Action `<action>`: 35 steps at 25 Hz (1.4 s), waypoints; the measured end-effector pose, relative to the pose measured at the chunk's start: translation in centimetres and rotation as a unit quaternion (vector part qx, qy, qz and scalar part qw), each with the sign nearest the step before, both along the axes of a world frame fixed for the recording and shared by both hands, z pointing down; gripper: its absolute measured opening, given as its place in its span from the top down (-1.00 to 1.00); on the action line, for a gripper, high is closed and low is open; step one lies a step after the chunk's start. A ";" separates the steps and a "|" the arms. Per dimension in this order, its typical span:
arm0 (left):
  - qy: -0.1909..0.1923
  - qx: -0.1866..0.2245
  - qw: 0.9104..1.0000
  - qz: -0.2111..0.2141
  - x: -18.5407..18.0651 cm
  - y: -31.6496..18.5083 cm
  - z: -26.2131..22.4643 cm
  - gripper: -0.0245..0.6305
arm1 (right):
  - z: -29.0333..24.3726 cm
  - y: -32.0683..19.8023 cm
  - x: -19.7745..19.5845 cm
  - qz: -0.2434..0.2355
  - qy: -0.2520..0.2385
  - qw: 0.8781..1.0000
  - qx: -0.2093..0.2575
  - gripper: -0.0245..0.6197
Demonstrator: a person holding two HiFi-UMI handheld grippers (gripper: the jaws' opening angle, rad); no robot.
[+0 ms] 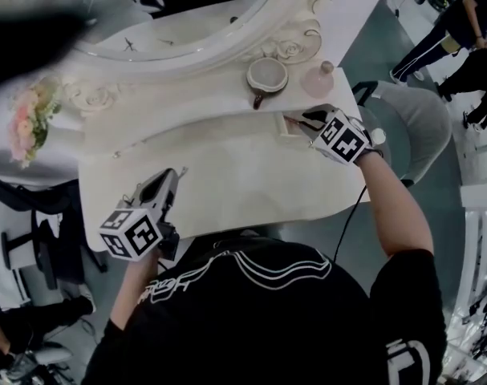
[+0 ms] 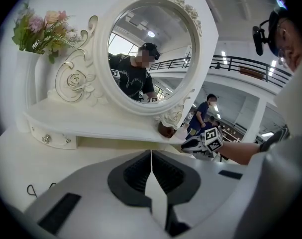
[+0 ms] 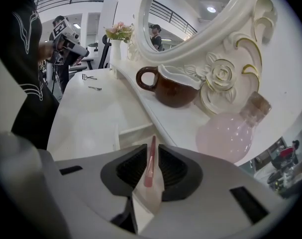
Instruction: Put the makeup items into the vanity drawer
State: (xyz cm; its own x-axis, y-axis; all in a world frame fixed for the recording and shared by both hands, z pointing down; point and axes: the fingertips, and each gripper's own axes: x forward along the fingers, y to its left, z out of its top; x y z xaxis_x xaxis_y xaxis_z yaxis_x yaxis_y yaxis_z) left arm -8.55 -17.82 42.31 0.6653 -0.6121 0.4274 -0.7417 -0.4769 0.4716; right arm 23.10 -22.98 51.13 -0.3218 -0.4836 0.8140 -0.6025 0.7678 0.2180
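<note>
My right gripper (image 1: 309, 119) is at the back right of the white vanity top (image 1: 227, 183), just over a small open drawer (image 1: 290, 127) under the shelf. Its jaws are shut on a thin pink makeup stick (image 3: 149, 162), which points forward toward the drawer (image 3: 127, 133). My left gripper (image 1: 171, 179) hovers over the front left of the vanity top. In the left gripper view its jaws meet (image 2: 151, 156), with nothing between them. Two small dark hairpins (image 3: 89, 77) lie on the far end of the top.
On the shelf stand a brown cup (image 3: 169, 87) with a cream lid and a round pink bottle (image 3: 229, 132), close to my right gripper. The oval mirror (image 2: 151, 49) rises behind, with flowers (image 1: 30, 119) at the left. A grey chair (image 1: 415, 127) and people are at the right.
</note>
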 end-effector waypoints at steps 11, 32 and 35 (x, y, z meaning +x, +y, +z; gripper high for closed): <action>0.000 0.001 1.000 -0.028 -2.2 1.4 -0.1 0.84 | -3.6 1.0 -3.6 -0.022 -0.057 0.998 0.029 0.43; 0.008 -0.003 0.987 -0.159 -11.4 7.8 0.6 0.84 | -2.5 5.9 -26.6 -0.261 -0.118 0.958 -0.001 0.39; 0.006 -0.003 0.983 -0.182 -13.2 8.6 0.5 0.84 | -1.8 6.0 -28.8 -0.282 -0.117 0.952 -0.010 0.39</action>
State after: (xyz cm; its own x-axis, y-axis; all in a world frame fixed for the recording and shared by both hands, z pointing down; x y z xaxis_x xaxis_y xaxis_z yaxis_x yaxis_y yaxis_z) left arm -21.72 -9.24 42.79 0.4081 -0.8081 0.4248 -0.8569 -0.1784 0.4837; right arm -5.70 -16.96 49.30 -0.6998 -0.1660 0.6948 -0.1236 0.9861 0.1110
